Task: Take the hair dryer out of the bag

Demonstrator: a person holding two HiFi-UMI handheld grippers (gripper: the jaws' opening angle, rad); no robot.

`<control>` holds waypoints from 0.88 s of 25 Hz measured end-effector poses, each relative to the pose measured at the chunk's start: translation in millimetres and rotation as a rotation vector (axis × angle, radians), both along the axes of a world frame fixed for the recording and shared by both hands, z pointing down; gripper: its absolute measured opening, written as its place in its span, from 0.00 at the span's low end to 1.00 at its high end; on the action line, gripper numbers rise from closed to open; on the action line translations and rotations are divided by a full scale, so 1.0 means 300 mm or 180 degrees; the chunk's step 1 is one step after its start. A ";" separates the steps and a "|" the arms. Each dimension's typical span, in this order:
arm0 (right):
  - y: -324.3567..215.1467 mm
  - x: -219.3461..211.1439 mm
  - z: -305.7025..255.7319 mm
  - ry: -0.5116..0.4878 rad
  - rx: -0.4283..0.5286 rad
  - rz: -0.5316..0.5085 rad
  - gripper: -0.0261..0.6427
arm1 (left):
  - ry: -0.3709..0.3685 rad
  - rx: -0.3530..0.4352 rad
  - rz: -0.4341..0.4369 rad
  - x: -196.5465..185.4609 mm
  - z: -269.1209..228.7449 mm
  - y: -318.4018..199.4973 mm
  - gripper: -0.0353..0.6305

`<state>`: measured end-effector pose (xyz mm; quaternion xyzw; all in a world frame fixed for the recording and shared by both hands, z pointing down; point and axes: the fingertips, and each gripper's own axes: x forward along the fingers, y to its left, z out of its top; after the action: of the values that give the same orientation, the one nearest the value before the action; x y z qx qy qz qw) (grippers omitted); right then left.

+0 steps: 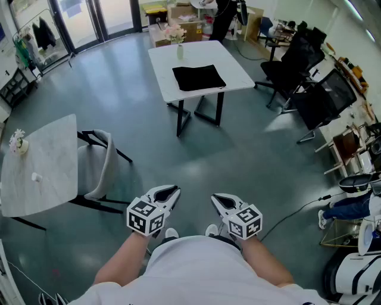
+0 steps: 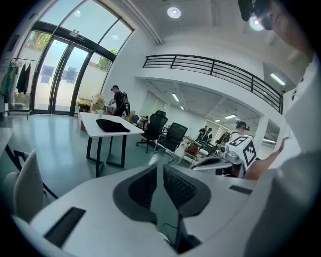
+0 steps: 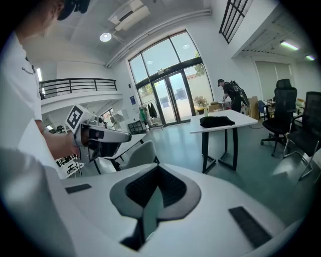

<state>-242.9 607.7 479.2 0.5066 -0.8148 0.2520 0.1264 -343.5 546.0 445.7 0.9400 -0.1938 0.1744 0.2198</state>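
A flat black bag [image 1: 198, 77] lies on a white table [image 1: 238, 70] far ahead across the grey floor. It also shows small in the left gripper view [image 2: 113, 125] and the right gripper view [image 3: 216, 121]. No hair dryer is in sight. Both grippers hang close to my body, side by side and far from the table. My left gripper [image 1: 172, 192] [image 2: 160, 168] has a narrow gap between its pads with nothing in it. My right gripper [image 1: 219, 199] [image 3: 158, 168] has its pads closed together, empty.
A marble-topped table [image 1: 41, 167] with a grey chair [image 1: 98, 167] stands at the left. A flower vase [image 1: 178, 43] sits at the white table's far edge. Black office chairs [image 1: 297, 65] line the right side, and a cable [image 1: 292, 211] runs over the floor. A person [image 1: 223, 18] stands at the back.
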 end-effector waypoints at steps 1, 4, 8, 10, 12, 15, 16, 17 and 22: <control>0.000 -0.001 -0.002 0.0011 0.0001 -0.0008 0.06 | 0.0005 0.0002 0.0003 0.000 -0.002 0.001 0.13; -0.001 -0.002 -0.006 0.0035 0.0006 -0.0023 0.06 | 0.0005 0.0009 0.0017 0.002 -0.005 0.005 0.13; 0.003 -0.009 -0.005 0.0062 0.0002 -0.0032 0.06 | -0.0006 0.0012 0.0050 -0.003 0.003 0.013 0.13; 0.004 -0.016 -0.003 0.0080 -0.0007 -0.0037 0.06 | -0.0007 0.0007 0.0041 -0.012 0.008 0.004 0.13; 0.006 -0.018 0.000 0.0099 -0.0007 -0.0033 0.06 | 0.0010 -0.0011 0.0013 -0.021 0.011 -0.008 0.13; 0.008 -0.023 -0.010 0.0103 0.0047 -0.0005 0.06 | 0.0034 -0.0018 -0.0007 -0.034 0.006 -0.018 0.13; 0.007 -0.028 -0.014 0.0102 0.0058 0.0012 0.06 | 0.0046 -0.0024 -0.0008 -0.040 0.002 -0.018 0.13; 0.005 -0.033 -0.015 0.0106 0.0063 0.0033 0.06 | 0.0062 -0.0035 -0.0009 -0.047 -0.002 -0.019 0.13; -0.001 -0.048 -0.006 0.0136 0.0062 0.0125 0.06 | 0.0120 -0.0031 0.0031 -0.066 -0.012 -0.018 0.13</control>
<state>-257.2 607.4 477.3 0.5289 -0.8042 0.2357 0.1338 -363.4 540.7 442.1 0.9430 -0.1842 0.1586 0.2271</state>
